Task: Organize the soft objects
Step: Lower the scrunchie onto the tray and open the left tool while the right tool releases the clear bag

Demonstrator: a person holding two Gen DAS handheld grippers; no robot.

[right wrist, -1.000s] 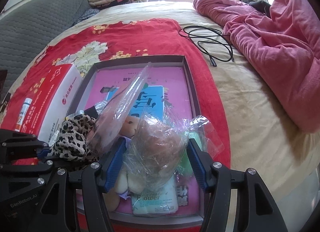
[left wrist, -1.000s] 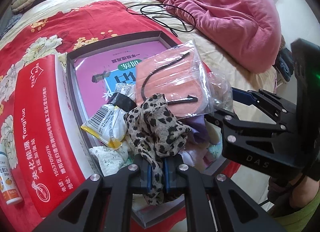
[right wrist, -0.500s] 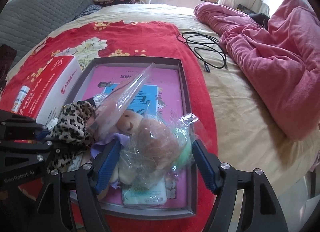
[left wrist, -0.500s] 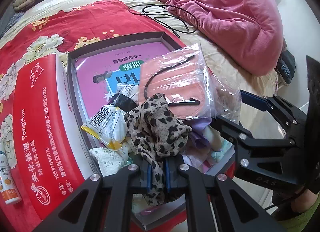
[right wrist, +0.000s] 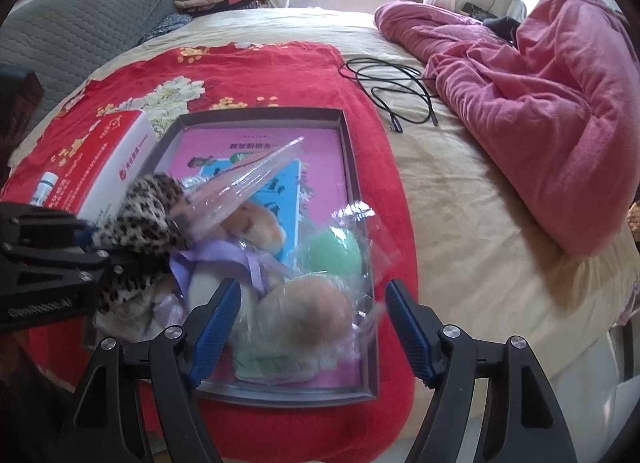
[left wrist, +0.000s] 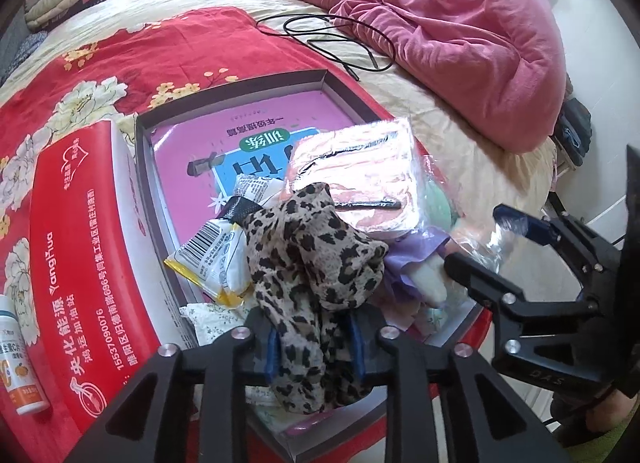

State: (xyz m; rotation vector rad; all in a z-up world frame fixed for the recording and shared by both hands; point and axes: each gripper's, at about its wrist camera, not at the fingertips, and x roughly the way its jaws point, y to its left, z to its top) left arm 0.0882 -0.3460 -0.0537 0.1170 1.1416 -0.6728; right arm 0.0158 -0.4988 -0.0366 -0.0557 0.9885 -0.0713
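A grey-rimmed box [left wrist: 144, 167] with a pink printed bottom lies on the red flowered blanket and holds a pile of soft things. My left gripper [left wrist: 316, 347] is shut on a leopard-print cloth [left wrist: 312, 259] at the box's near end; the cloth also shows in the right wrist view [right wrist: 140, 223]. A clear bag with a pink item [left wrist: 360, 179] leans on the pile. My right gripper [right wrist: 312, 327] is open, its jaws wide apart above a clear bag of round puffs [right wrist: 316, 303] lying in the box [right wrist: 348, 135]. A plush toy [right wrist: 252, 227] lies beside it.
A red and white carton [left wrist: 80, 247] lies along the box's left side, with a small bottle [left wrist: 20, 359] beside it. A black cable [right wrist: 396, 91] and a bunched pink quilt [right wrist: 540, 103] lie on the beige sheet to the right. The bed edge is near.
My right gripper has opened wider and pulled back, and the clear bag of puffs now rests in the box. My left gripper stays shut on the leopard cloth.
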